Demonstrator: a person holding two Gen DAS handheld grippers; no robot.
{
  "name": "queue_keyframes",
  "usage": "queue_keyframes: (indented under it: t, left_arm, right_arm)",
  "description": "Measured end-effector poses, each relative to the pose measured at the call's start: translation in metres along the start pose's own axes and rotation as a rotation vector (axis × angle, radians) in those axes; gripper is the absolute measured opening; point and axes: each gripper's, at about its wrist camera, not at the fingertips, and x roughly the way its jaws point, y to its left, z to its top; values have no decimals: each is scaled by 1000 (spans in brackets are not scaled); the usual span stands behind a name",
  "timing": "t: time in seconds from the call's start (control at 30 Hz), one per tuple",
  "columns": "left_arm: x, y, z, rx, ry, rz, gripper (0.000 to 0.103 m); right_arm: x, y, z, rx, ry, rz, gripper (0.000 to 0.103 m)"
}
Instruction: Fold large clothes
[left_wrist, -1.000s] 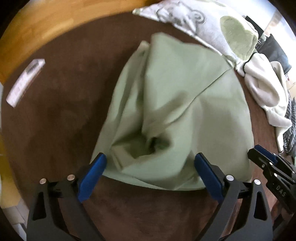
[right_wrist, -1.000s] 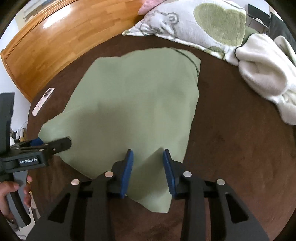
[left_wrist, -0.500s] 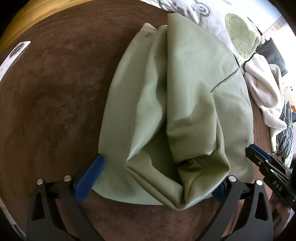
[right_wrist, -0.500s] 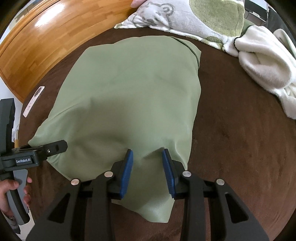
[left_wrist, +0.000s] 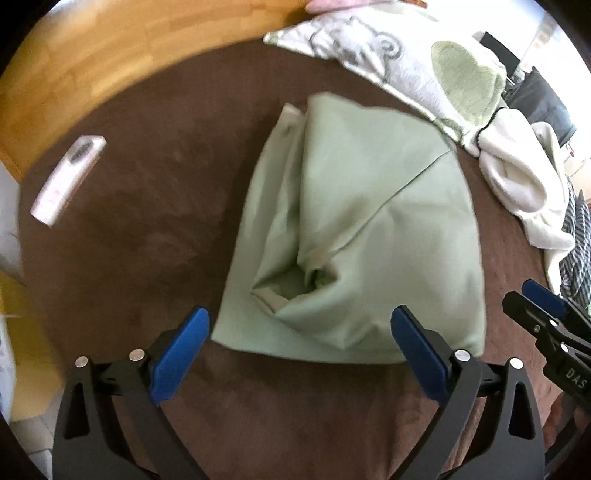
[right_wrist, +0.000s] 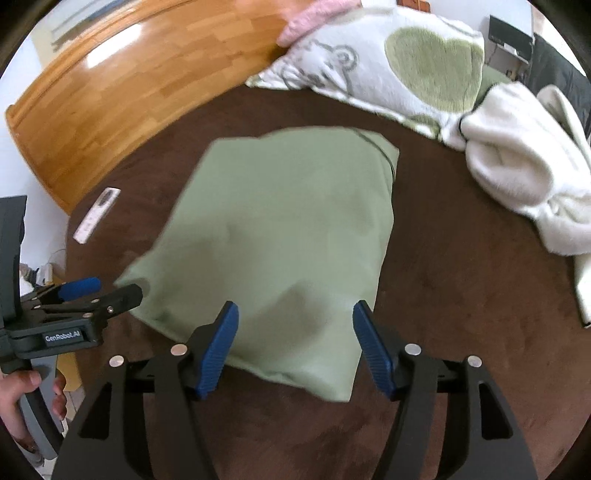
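A folded light green garment (left_wrist: 351, 229) lies on the brown bed cover (left_wrist: 147, 240), its left side rumpled into a hollow. My left gripper (left_wrist: 299, 325) hangs open above the garment's near edge, its blue pads wide apart and touching nothing. In the right wrist view the garment (right_wrist: 288, 229) looks smooth on top. My right gripper (right_wrist: 295, 314) hovers over its near right corner; the jaws are opening, and the cloth lies below them without being pressed. Each gripper shows at the edge of the other's view: right gripper (left_wrist: 535, 306), left gripper (right_wrist: 96, 291).
A white remote control (left_wrist: 66, 181) lies on the cover to the left. At the back are a bear-print pillow (left_wrist: 406, 62) and a cream fleece blanket (left_wrist: 517, 184), with striped cloth (left_wrist: 576, 236) at the right edge. A wooden bed frame (right_wrist: 129, 81) borders the far left.
My right gripper's jaws, pinched on the garment's near edge before, have spread apart and let it go. Both grippers have risen away from the cloth, which now lies flat.
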Motion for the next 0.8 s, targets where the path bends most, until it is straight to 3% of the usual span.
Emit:
queue_keyframes:
  t: [0.23, 0.43, 0.57, 0.8]
  left_arm:
    - [-86, -22, -5, 41, -96, 42, 96]
    - [-158, -43, -30, 38, -185, 42, 97]
    - [-189, -54, -54, 29, -216, 43, 96]
    - [-219, -60, -98, 19, -260, 68, 96]
  right_arm:
    - [-80, 18, -2, -20, -83, 14, 65]
    - [-149, 25, -21, -23, -169, -14, 71]
    - [-188, 25, -44, -1, -219, -23, 71]
    - [-222, 25, -85, 22, -262, -41, 71]
